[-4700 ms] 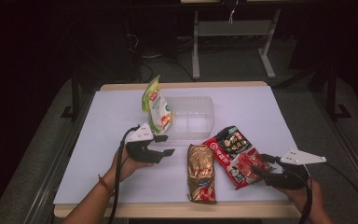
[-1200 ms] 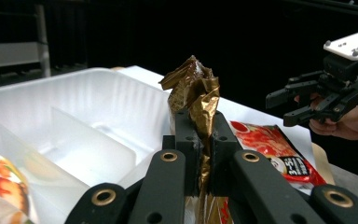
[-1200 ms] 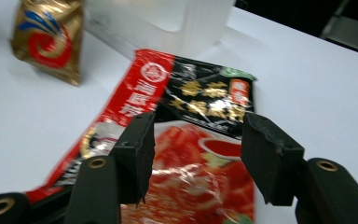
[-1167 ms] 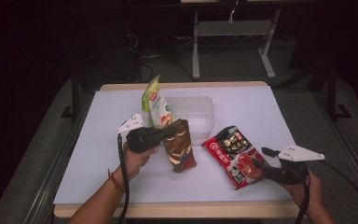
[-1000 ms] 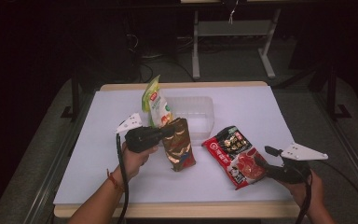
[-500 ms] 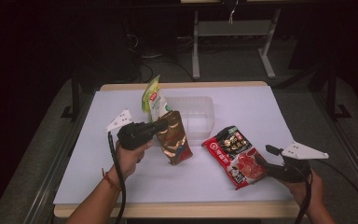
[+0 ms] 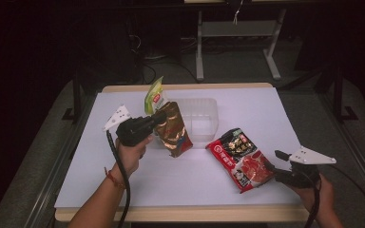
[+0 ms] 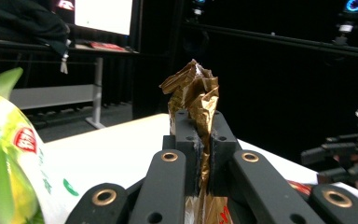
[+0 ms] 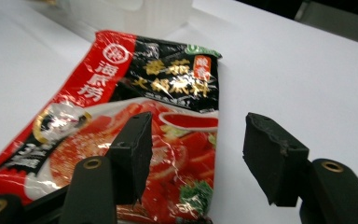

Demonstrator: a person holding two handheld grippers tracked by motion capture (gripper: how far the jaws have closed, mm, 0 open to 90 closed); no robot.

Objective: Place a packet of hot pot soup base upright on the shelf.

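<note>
gold-brown packet (image 7: 173, 130) | red-black printed packet (image 7: 240, 158) | green-white pouch (image 7: 154, 96)

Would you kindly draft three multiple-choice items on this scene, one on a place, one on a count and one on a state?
1. Where does the red packet lie?
A. in the clear tub
B. flat on the table, before the right gripper
C. on the floor

2. How many packets are in sight?
A. three
B. one
C. five

3. How does the left gripper stand?
A. wide open over bare table
B. shut on the green packet
C. shut on the brown packet

Key:
1 B: it lies on the white table, with the right gripper open at its near end.
2 A: green packet, brown packet and red packet.
3 C: the jaws pinch the crumpled brown foil, held up off the table.
</note>
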